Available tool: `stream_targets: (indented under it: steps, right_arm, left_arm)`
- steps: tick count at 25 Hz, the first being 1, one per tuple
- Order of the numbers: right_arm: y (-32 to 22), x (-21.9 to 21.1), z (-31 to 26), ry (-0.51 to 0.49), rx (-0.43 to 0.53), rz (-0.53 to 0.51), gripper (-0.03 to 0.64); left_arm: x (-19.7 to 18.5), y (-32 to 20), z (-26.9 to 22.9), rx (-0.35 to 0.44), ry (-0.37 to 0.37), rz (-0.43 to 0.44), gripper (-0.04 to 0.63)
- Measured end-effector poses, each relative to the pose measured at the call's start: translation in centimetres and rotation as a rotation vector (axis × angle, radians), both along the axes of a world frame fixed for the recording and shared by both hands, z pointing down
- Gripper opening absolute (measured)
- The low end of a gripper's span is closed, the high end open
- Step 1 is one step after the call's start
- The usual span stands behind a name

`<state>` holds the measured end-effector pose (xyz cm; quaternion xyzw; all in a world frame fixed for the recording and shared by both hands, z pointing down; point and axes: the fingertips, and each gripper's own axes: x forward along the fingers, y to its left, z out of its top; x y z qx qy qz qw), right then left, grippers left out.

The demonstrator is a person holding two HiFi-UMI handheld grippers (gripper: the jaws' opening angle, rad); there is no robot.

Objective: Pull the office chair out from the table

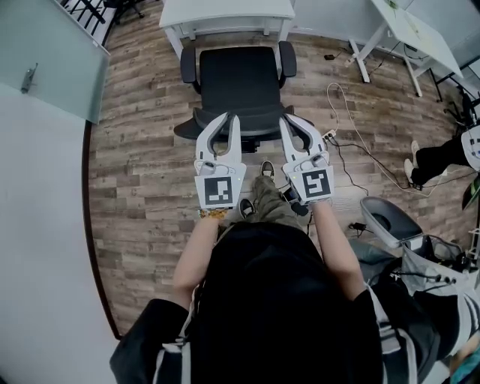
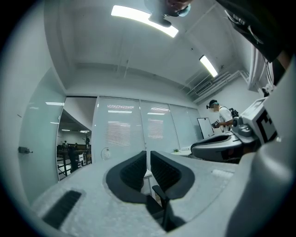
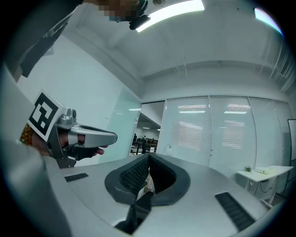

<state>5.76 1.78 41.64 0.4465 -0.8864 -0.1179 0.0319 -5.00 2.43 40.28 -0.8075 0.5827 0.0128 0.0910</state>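
The black office chair [image 1: 240, 79] stands with its seat facing the white table [image 1: 225, 11], its backrest edge nearest me. My left gripper [image 1: 233, 120] and right gripper [image 1: 285, 121] hover side by side above that backrest edge, pointing roughly level toward the table. Both look shut with nothing between the pads. In the left gripper view the left gripper [image 2: 147, 159] shows its dark pads almost together against glass walls. The right gripper [image 3: 149, 162] looks the same in the right gripper view. Whether either touches the chair I cannot tell.
A cable and power strip [image 1: 352, 127] lie on the wood floor right of the chair. Another white table [image 1: 412, 30] stands at the back right. A grey chair [image 1: 390, 217] and another person's feet [image 1: 420, 161] are at the right. A glass partition [image 1: 45, 52] runs along the left.
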Motion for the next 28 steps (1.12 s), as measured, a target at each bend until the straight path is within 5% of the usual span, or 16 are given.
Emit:
stream_targets:
  steps: [28]
  right_arm:
    - [-1.0, -1.5, 2.3, 0.07, -0.037, 0.001, 0.006]
  left_arm:
    - [-3.0, -1.2, 2.6, -0.043, -0.058, -0.043, 0.036]
